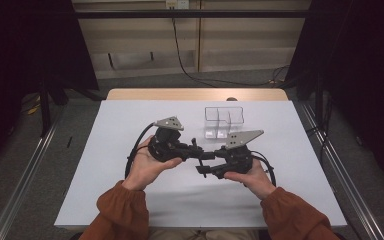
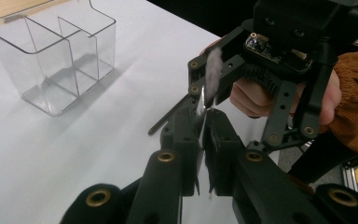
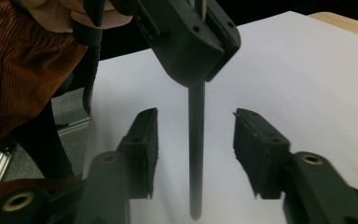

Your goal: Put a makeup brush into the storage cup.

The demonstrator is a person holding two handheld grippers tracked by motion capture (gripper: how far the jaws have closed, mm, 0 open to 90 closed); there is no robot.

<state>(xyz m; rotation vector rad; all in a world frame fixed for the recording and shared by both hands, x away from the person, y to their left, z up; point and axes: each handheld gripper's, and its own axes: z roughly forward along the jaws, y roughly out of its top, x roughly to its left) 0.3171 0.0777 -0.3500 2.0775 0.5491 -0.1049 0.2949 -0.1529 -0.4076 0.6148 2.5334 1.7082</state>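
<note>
Handover in progress, not complete: the clear organizer (image 1: 223, 121) on the table (image 1: 130, 200) holds nothing yet. The left gripper (image 2: 205, 140) is clamped on a thin dark rod (image 3: 196, 154). The rod projects between the jaws of the right gripper (image 3: 196, 154) — these stand partly open, pads clear of it on both sides.

White-topped table (image 1: 130, 190) with a clear, divided plastic container (image 1: 223, 121) toward its far edge.
</note>
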